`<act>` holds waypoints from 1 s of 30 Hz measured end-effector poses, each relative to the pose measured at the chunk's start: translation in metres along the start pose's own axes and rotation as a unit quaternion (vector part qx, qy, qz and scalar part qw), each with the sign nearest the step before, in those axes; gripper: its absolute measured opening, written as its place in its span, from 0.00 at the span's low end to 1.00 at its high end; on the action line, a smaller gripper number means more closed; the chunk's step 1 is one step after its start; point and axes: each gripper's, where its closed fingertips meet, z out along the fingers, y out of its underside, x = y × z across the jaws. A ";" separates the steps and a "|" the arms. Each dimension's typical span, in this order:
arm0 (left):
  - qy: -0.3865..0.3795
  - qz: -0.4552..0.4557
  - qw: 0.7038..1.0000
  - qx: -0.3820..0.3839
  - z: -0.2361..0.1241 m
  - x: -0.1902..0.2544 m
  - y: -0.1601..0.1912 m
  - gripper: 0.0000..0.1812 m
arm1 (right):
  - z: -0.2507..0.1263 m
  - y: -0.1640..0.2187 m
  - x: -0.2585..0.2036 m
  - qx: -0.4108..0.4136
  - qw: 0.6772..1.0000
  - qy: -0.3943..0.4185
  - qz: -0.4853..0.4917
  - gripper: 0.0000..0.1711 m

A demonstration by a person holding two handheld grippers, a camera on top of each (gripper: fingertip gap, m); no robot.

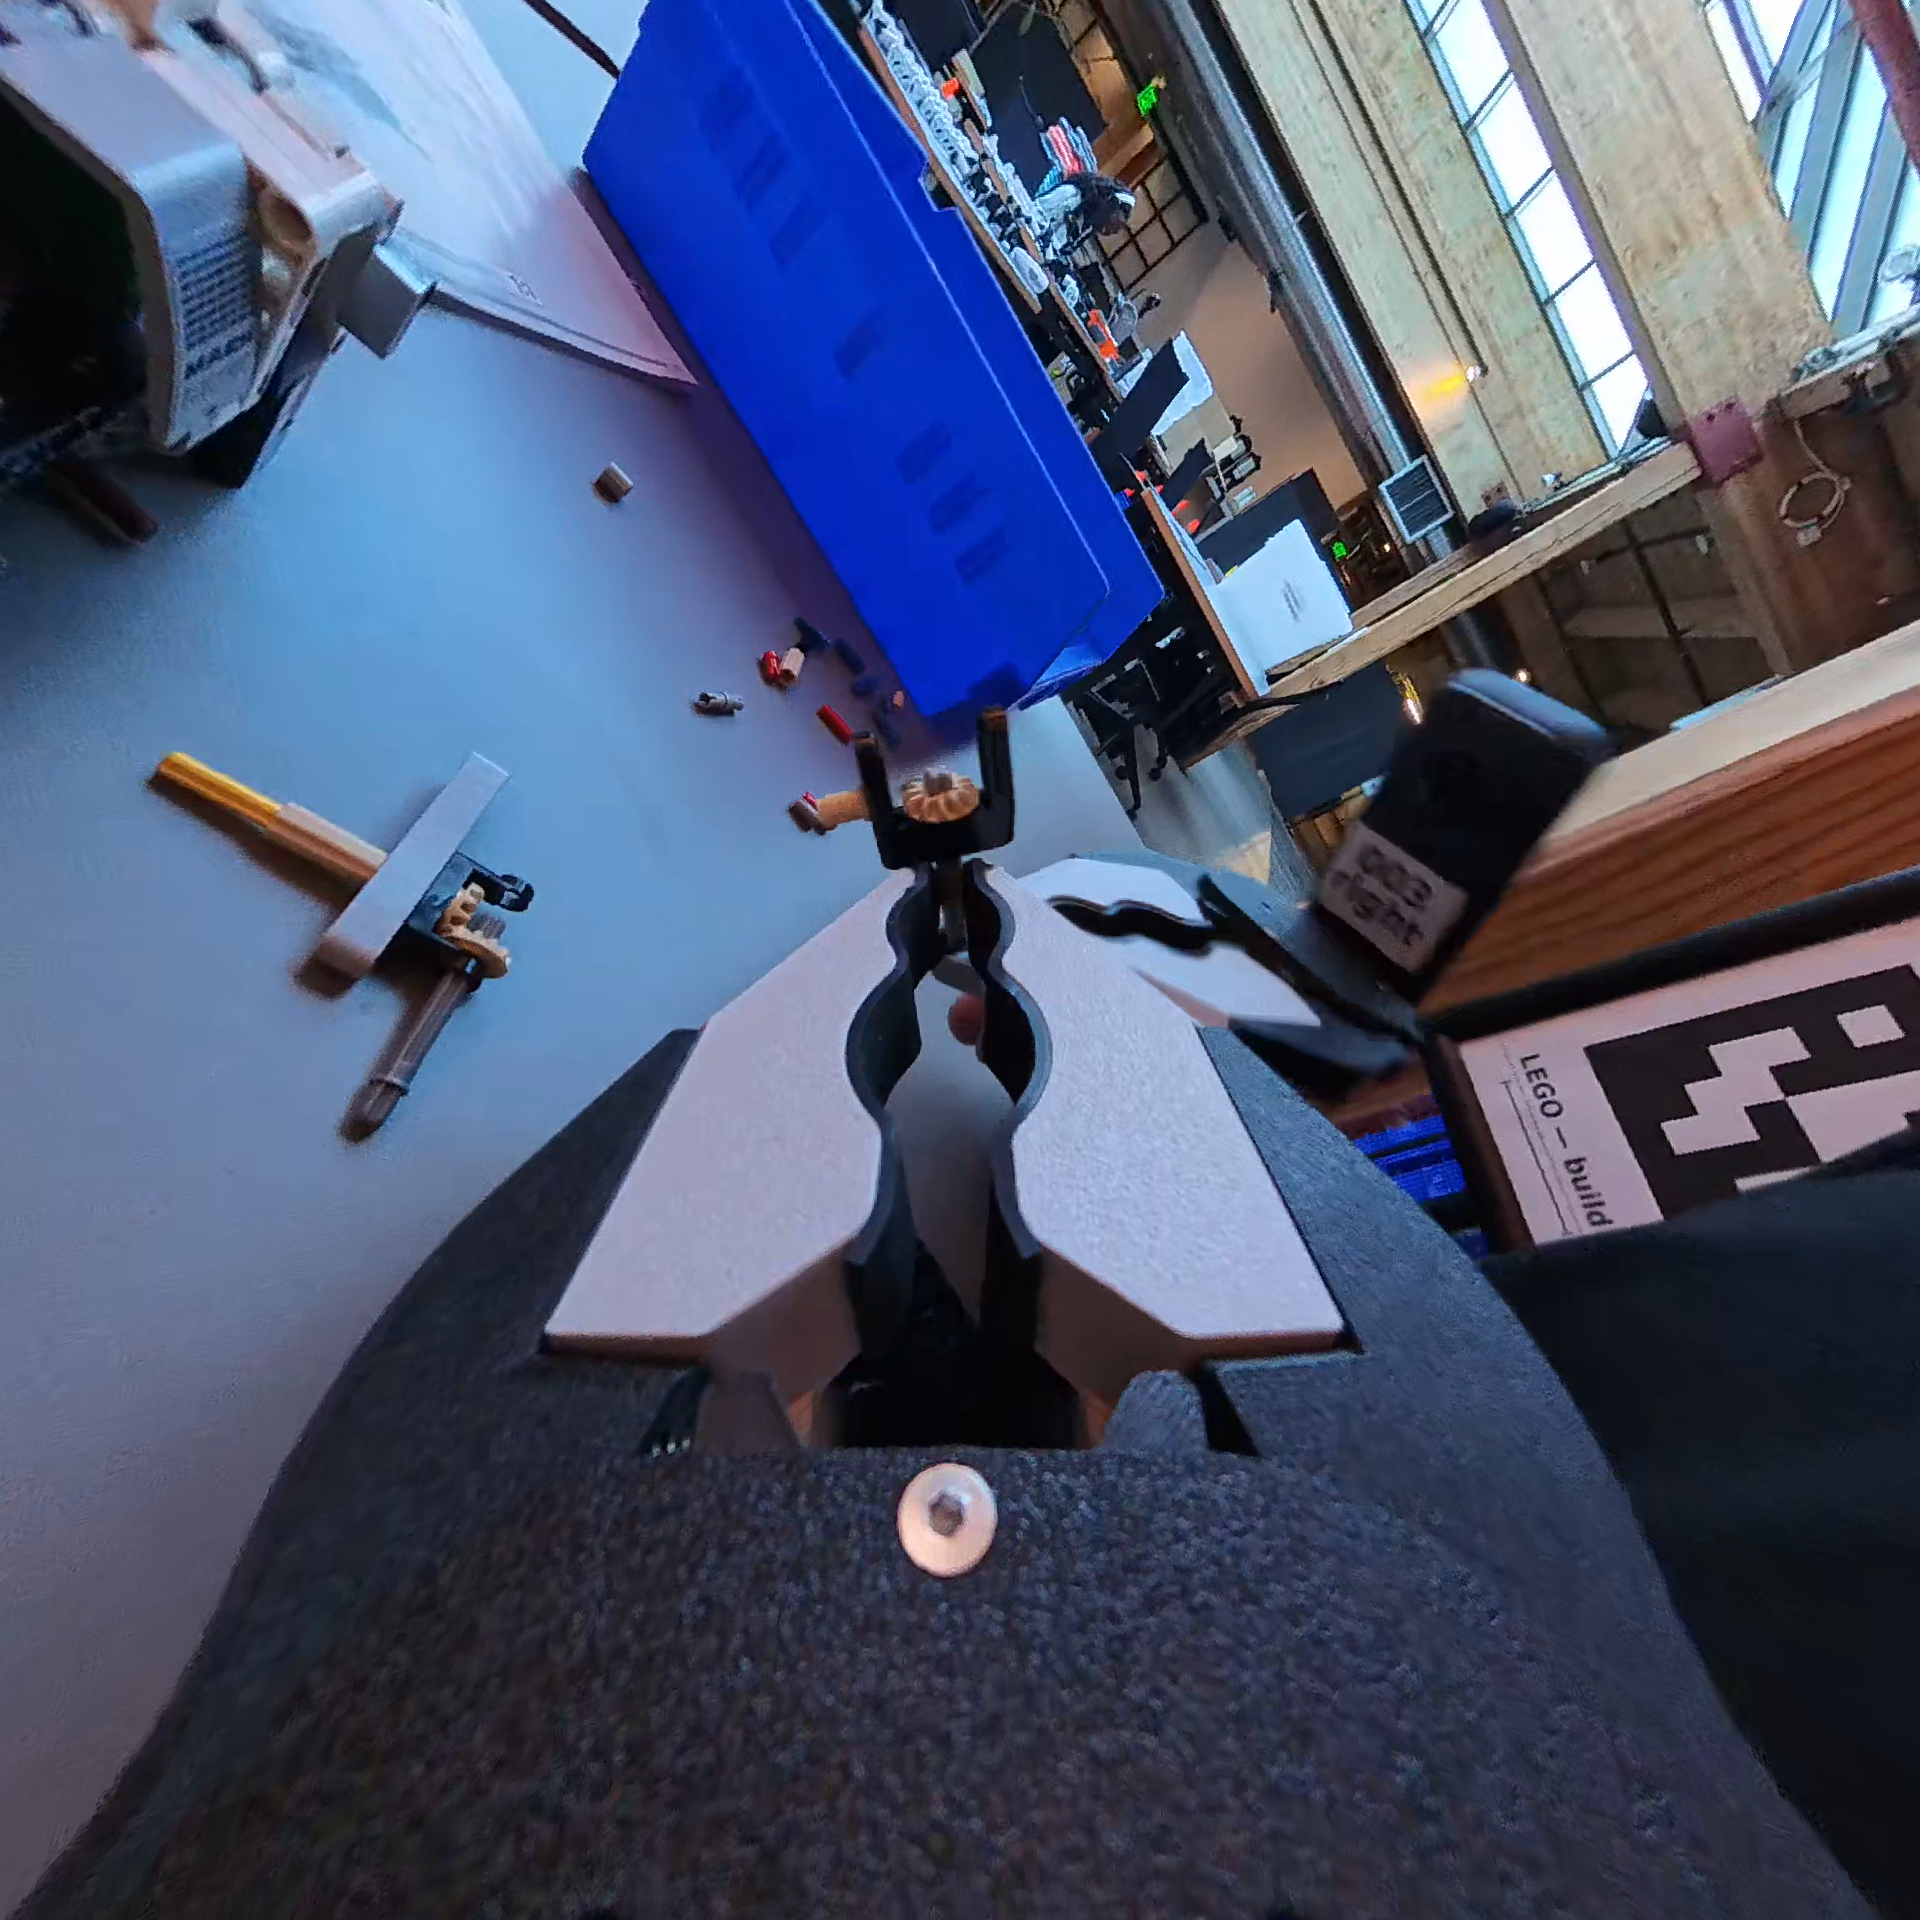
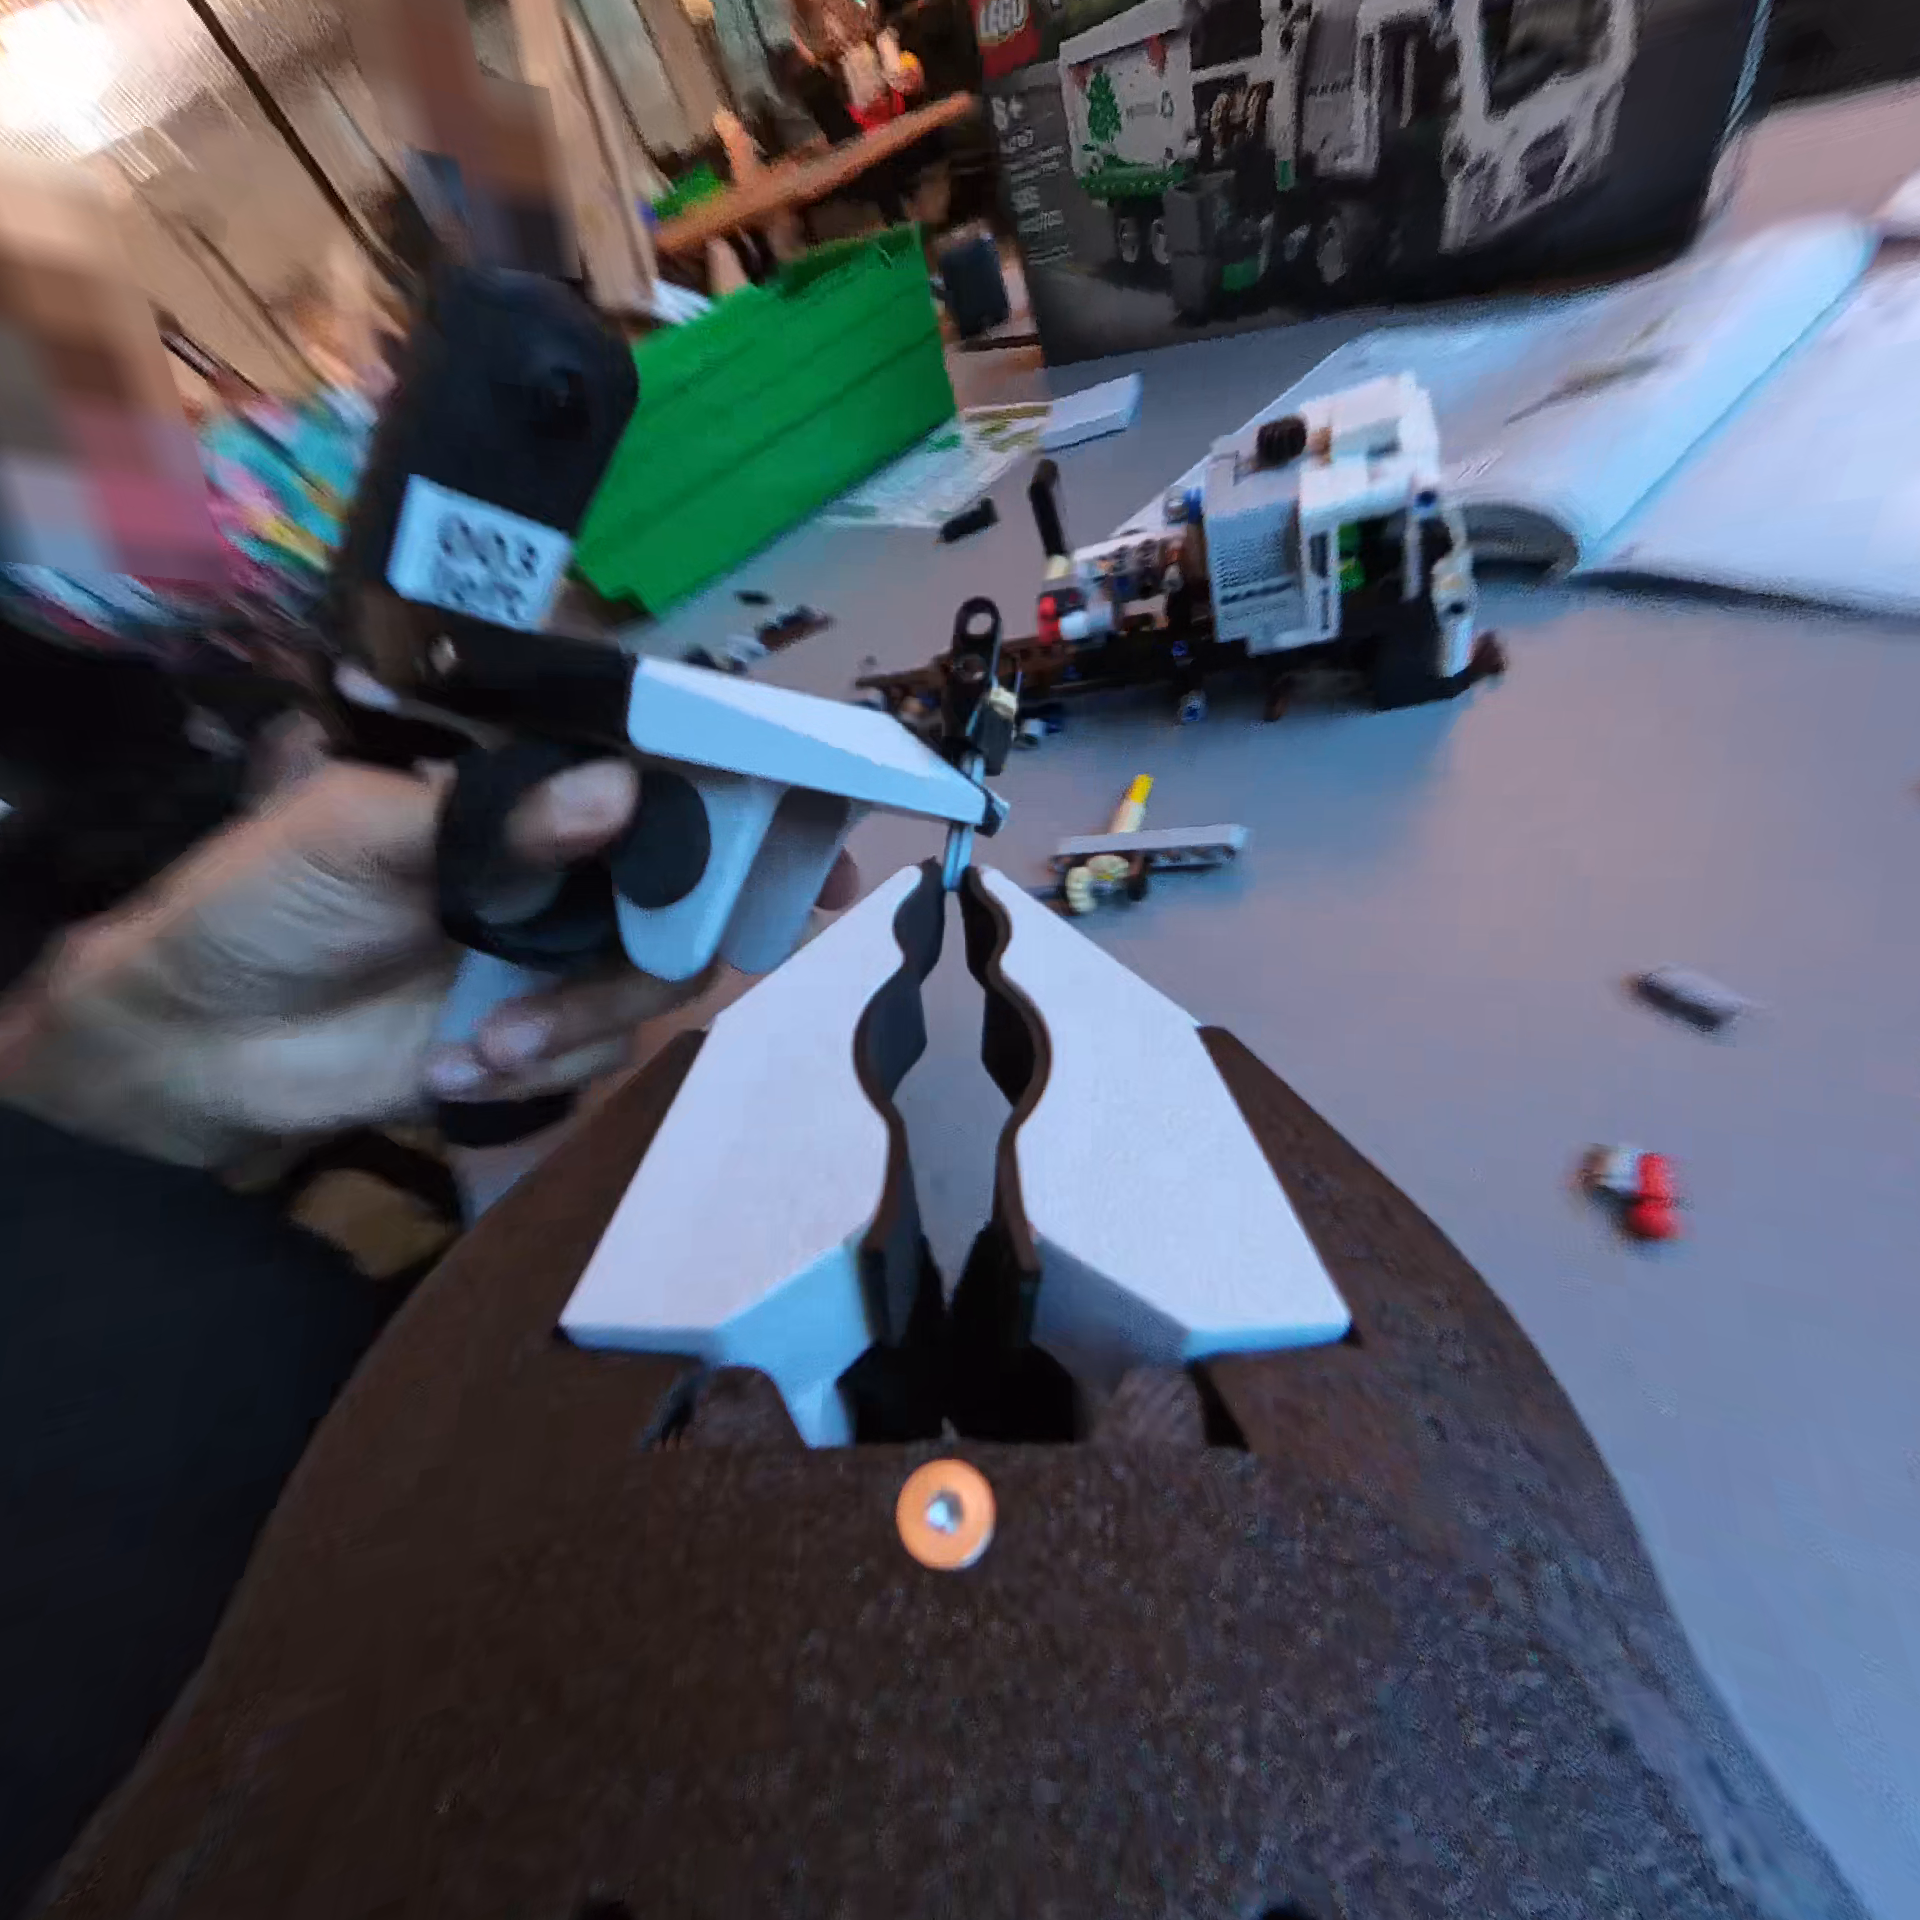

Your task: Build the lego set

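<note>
My left gripper (image 1: 948, 896) is shut on a thin axle that carries a black U-shaped bracket (image 1: 940, 805) with a tan gear (image 1: 935, 798), held above the grey table. My right gripper (image 2: 948, 885) is shut on the axle's lower end (image 2: 958, 854). The left gripper (image 2: 982, 808) comes in from the left in the right wrist view and pinches the same axle below the bracket (image 2: 975, 649). The right gripper's fingers (image 1: 1226, 987) show beside the left one. A partly built white truck (image 2: 1309, 561) stands farther back on the table.
A small sub-assembly with a grey beam, yellow axle and tan gear (image 1: 416, 883) lies on the table (image 1: 312, 1195). Loose pins (image 1: 821, 675) lie by a blue bin (image 1: 862, 343). There is also a green bin (image 2: 769, 416), the set's box (image 2: 1351, 135), an open booklet (image 2: 1714, 416) and a red piece (image 2: 1647, 1195). Both grippers' tips are close together, under 4 cm apart. Left tips and right tips are each some 12 cm from the red piece (image 2: 1647, 1195). Look for it in the left wrist view (image 1: 817, 809) too.
</note>
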 end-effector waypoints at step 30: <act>-0.046 0.048 0.997 -0.043 0.009 -0.021 -0.004 0.01 | 0.014 0.004 0.022 -0.038 0.995 0.088 -0.036 0.02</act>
